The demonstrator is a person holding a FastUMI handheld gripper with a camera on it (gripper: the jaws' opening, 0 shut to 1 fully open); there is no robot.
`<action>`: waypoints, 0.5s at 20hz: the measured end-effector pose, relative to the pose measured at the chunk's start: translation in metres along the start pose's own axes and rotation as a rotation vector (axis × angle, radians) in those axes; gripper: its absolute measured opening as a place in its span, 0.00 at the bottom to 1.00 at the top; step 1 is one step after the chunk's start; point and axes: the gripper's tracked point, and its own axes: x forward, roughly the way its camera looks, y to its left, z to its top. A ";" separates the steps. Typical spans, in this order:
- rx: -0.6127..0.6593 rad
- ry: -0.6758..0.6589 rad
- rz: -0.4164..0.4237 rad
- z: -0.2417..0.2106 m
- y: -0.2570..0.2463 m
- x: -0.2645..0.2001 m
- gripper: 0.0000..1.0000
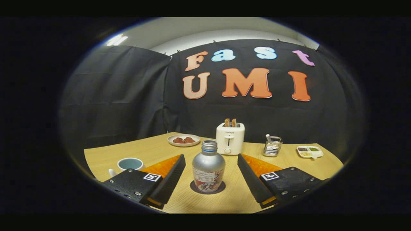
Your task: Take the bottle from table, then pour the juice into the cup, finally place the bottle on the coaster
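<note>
- On the wooden table (289, 166), right between my gripper's (211, 158) two fingers, the bottle (208, 171) stands upright on the dark round coaster (192, 188).
- My fingers are spread wide, one each side of the bottle with clear gaps, gripping nothing.
- The cap looks off, and the open neck shows.
- The cup (130, 164) sits just beyond my left finger; can't tell from here if there's juice in it.
- My guess: either everything's done and the bottle is parked, or nothing has started. With the bottle on the coaster, I lean towards done.
- The toaster (230, 138), the plate (183, 140) and the wire caddy (272, 147) sit further back, out of the way.
</note>
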 end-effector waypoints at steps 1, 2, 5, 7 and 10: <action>0.006 -0.017 -0.013 0.010 -0.005 -0.008 0.97; 0.015 -0.037 -0.019 0.020 -0.009 -0.017 0.97; 0.050 -0.044 -0.051 0.038 -0.024 -0.044 0.97; 0.053 -0.065 -0.089 0.053 -0.037 -0.064 0.97; 0.028 -0.100 -0.174 0.070 -0.061 -0.096 0.97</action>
